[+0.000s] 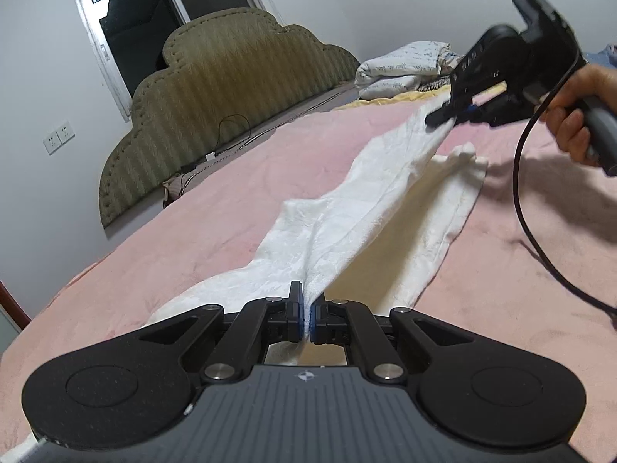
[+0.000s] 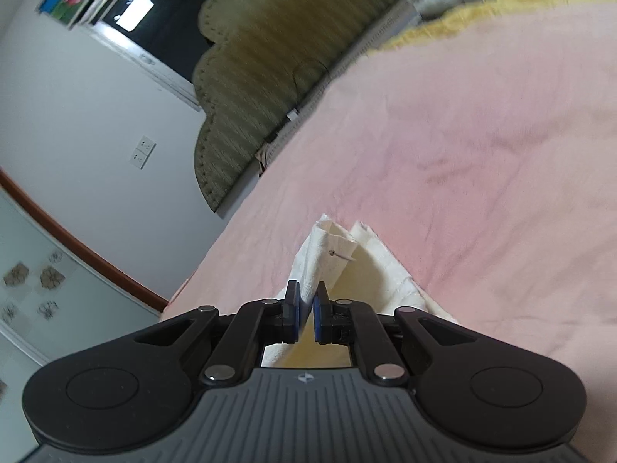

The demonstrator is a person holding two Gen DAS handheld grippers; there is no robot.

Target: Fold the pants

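Pink bedspread lies underneath; your left gripper and right gripper both pinch the white pants. Pull unevenly and the thin cloth may slip free.

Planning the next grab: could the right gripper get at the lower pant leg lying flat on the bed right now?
Probably not as things stand. The right gripper is shut on the upper white pants layer, held off the pink bed cover. It would have to let go first; nothing else blocks the way.
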